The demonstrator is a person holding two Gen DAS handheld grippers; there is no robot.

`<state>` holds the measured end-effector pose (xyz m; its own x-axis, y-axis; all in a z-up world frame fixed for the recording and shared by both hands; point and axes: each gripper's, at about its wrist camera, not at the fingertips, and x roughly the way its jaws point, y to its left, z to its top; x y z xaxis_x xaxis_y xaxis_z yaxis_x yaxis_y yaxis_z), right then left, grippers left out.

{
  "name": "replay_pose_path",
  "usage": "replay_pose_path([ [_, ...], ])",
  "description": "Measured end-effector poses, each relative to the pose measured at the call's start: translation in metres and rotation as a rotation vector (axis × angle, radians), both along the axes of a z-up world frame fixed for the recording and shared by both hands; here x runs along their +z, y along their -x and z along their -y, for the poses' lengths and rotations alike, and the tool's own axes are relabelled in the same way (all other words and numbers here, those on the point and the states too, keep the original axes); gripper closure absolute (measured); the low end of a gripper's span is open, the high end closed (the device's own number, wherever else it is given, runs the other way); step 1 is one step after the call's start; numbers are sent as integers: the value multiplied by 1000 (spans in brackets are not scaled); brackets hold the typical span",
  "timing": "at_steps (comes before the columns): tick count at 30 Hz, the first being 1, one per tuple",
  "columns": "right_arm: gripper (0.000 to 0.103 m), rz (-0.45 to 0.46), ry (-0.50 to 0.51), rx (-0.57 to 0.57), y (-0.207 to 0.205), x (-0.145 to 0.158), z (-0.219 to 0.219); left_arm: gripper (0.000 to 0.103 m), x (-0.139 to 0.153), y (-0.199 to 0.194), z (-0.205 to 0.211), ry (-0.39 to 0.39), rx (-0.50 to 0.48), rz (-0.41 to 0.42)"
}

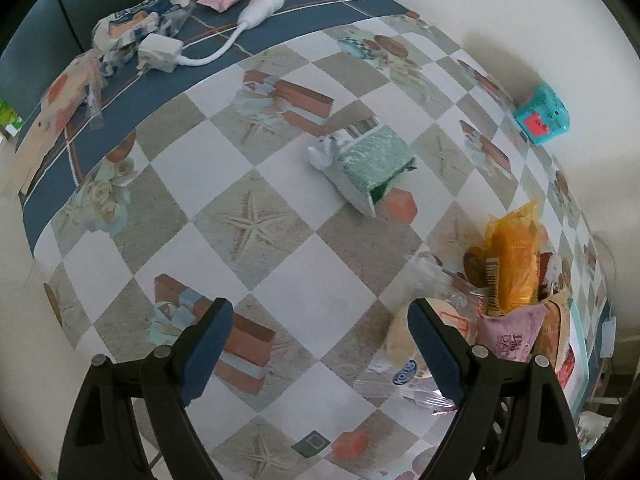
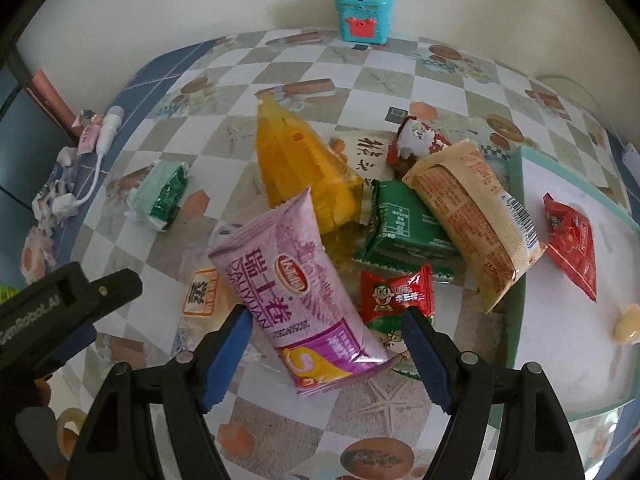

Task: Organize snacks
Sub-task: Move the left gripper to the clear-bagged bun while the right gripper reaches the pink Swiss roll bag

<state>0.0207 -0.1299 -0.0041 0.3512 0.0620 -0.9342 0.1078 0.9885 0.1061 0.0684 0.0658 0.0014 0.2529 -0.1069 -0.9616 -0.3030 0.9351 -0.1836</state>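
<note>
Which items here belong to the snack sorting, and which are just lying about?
Job:
purple swiss roll pack
orange pack
green box
tan cracker pack
red candy
teal tray
lone green snack

Lying about:
white charger and cable
turquoise toy box

Soft, even daylight fills both my views, fairly dim and slightly washed out. Shadows are faint: the teal toy box (image 2: pixel 363 14) casts a pale one on the wall behind it. Glare glints off the purple snack wrapper (image 2: pixel 298 280) and the clear plastic near my left hand-held gripper (image 1: pixel 320 344). Fisheye bending curves the counter (image 1: pixel 256 216) into a dome, with black vignetting at the corners. The far edges look soft and smeared.
</note>
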Motion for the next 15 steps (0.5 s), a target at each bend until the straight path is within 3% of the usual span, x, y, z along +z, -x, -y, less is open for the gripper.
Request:
replay_pose_path([
  [10, 32, -37, -33, -57, 1, -9, 22, 14, 5, -6, 26, 37, -93, 23],
  [15, 44, -50, -55, -90, -3, -4, 38, 14, 1, -9, 49, 23, -181, 15],
])
